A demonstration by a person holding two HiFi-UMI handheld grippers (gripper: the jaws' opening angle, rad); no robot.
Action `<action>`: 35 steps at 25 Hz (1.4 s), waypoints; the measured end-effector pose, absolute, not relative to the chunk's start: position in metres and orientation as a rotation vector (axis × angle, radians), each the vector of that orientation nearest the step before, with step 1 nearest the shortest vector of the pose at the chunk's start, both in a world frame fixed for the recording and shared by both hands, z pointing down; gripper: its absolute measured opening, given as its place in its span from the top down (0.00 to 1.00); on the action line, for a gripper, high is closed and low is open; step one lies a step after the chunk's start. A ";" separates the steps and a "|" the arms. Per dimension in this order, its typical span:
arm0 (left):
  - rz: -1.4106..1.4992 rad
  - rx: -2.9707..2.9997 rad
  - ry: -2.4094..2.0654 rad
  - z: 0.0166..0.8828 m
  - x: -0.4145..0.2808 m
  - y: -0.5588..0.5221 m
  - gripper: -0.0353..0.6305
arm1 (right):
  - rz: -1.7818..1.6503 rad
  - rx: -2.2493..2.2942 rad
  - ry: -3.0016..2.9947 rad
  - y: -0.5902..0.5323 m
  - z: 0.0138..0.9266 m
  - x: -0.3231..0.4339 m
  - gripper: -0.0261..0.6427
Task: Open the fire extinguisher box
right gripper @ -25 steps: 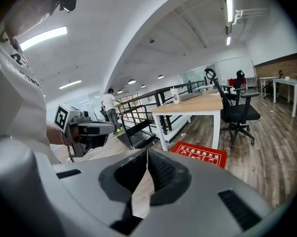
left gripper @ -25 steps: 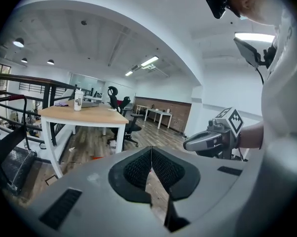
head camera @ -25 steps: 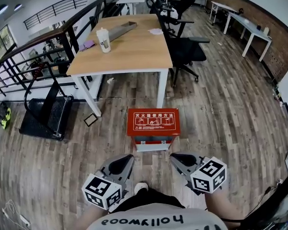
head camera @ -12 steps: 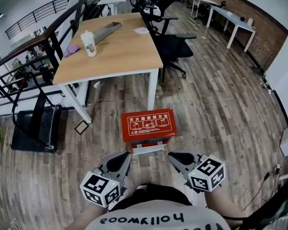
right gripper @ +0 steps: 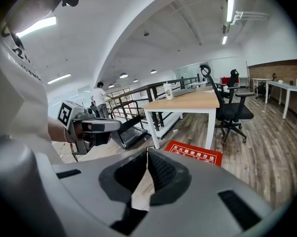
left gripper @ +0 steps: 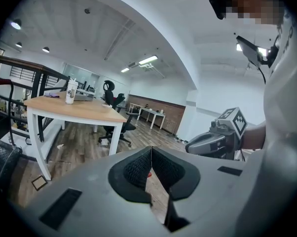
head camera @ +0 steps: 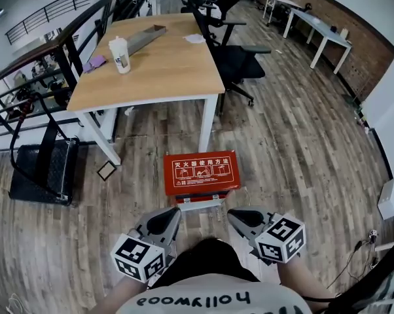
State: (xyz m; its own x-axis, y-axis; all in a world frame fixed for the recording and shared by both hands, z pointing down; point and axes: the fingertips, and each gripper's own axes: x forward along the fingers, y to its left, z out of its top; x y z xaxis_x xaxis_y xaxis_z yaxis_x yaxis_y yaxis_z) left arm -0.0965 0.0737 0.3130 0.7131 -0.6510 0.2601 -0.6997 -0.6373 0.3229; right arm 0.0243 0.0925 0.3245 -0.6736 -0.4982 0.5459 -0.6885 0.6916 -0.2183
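The red box (head camera: 201,173) stands on the wood floor (head camera: 302,149), just in front of the near right leg of the table (head camera: 164,70). Its top faces up and carries a white printed label, and a pale lower front shows along its near side. The lid lies shut.

Both tools are held low near the person's body, pointing toward the box and clear of it. The left gripper (head camera: 171,216) sits to the near left of the box. In its own view (left gripper: 151,149) the jaws are pressed together with nothing between them. The right gripper (head camera: 236,216) sits to the near right. Its own view (right gripper: 147,152) also shows the jaws together and empty, with the box (right gripper: 195,153) on the floor just beyond their tips.

On the table, a white bottle (head camera: 120,54) stands near the left edge, and a long grey tray (head camera: 141,39) lies toward the far left corner. A black chair (head camera: 239,61) stands at the table's right edge. A small dark square (head camera: 107,170) lies on the floor left of the box.
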 end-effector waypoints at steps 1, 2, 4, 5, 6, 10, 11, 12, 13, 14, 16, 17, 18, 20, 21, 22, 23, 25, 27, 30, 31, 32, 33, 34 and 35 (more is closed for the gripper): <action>0.168 2.510 -1.045 0.314 -0.095 0.073 0.93 | 0.582 0.910 -2.448 0.090 0.327 0.026 0.94; 0.170 2.501 -1.046 0.316 -0.094 0.073 0.93 | 0.590 0.902 -2.446 0.087 0.328 0.027 0.94; 0.182 2.485 -1.052 0.320 -0.092 0.071 0.93 | 0.597 0.884 -2.445 0.081 0.330 0.029 0.94; 0.191 2.474 -1.060 0.323 -0.090 0.068 0.93 | 0.598 0.875 -2.444 0.078 0.331 0.030 0.94; 0.197 2.460 -1.070 0.325 -0.089 0.066 0.93 | 0.600 0.867 -2.443 0.075 0.332 0.032 0.94; 0.198 2.418 -1.080 0.332 -0.075 0.057 0.93 | 0.615 0.850 -2.440 0.063 0.337 0.045 0.94; 0.203 2.415 -1.078 0.333 -0.069 0.056 0.93 | 0.619 0.845 -2.440 0.060 0.338 0.050 0.94; 0.207 2.412 -1.076 0.334 -0.064 0.054 0.93 | 0.622 0.839 -2.440 0.056 0.339 0.054 0.94; 0.211 2.407 -1.077 0.335 -0.060 0.053 0.93 | 0.627 0.832 -2.442 0.053 0.341 0.057 0.94; 0.214 2.402 -1.080 0.336 -0.056 0.050 0.93 | 0.632 0.824 -2.444 0.049 0.342 0.061 0.94; 0.220 2.391 -1.093 0.338 -0.047 0.045 0.93 | 0.641 0.805 -2.449 0.041 0.345 0.068 0.94; 0.224 2.384 -1.101 0.339 -0.043 0.042 0.93 | 0.644 0.792 -2.452 0.038 0.347 0.071 0.94; 0.228 2.376 -1.110 0.340 -0.040 0.040 0.93 | 0.646 0.780 -2.455 0.035 0.348 0.074 0.94; 0.231 2.364 -1.126 0.341 -0.032 0.035 0.93 | 0.648 0.759 -2.463 0.028 0.349 0.081 0.94; 0.232 2.361 -1.134 0.341 -0.028 0.033 0.93 | 0.648 0.750 -2.466 0.024 0.349 0.085 0.94; 0.233 2.359 -1.142 0.342 -0.024 0.030 0.93 | 0.648 0.741 -2.468 0.020 0.350 0.089 0.94; 0.234 2.356 -1.152 0.342 -0.020 0.028 0.93 | 0.648 0.730 -2.471 0.016 0.351 0.092 0.94; 0.241 2.342 -1.180 0.344 -0.015 0.024 0.93 | 0.652 0.701 -2.480 0.010 0.354 0.098 0.94; 0.246 2.318 -1.213 0.349 -0.013 0.022 0.93 | 0.663 0.669 -2.493 0.006 0.358 0.102 0.94; 0.256 2.286 -1.249 0.357 -0.014 0.022 0.93 | 0.683 0.639 -2.491 0.001 0.372 0.108 0.94; 0.262 2.278 -1.256 0.359 -0.015 0.022 0.93 | 0.691 0.634 -2.486 0.000 0.377 0.108 0.94; 0.270 2.270 -1.260 0.361 -0.016 0.022 0.93 | 0.702 0.628 -2.484 -0.001 0.382 0.107 0.94; 0.278 2.263 -1.262 0.364 -0.018 0.022 0.93 | 0.715 0.622 -2.483 -0.001 0.385 0.105 0.94; 0.285 2.254 -1.262 0.367 -0.019 0.022 0.93 | 0.727 0.615 -2.481 -0.001 0.389 0.103 0.94; 0.290 2.245 -1.260 0.370 -0.020 0.021 0.93 | 0.737 0.609 -2.478 -0.002 0.392 0.100 0.94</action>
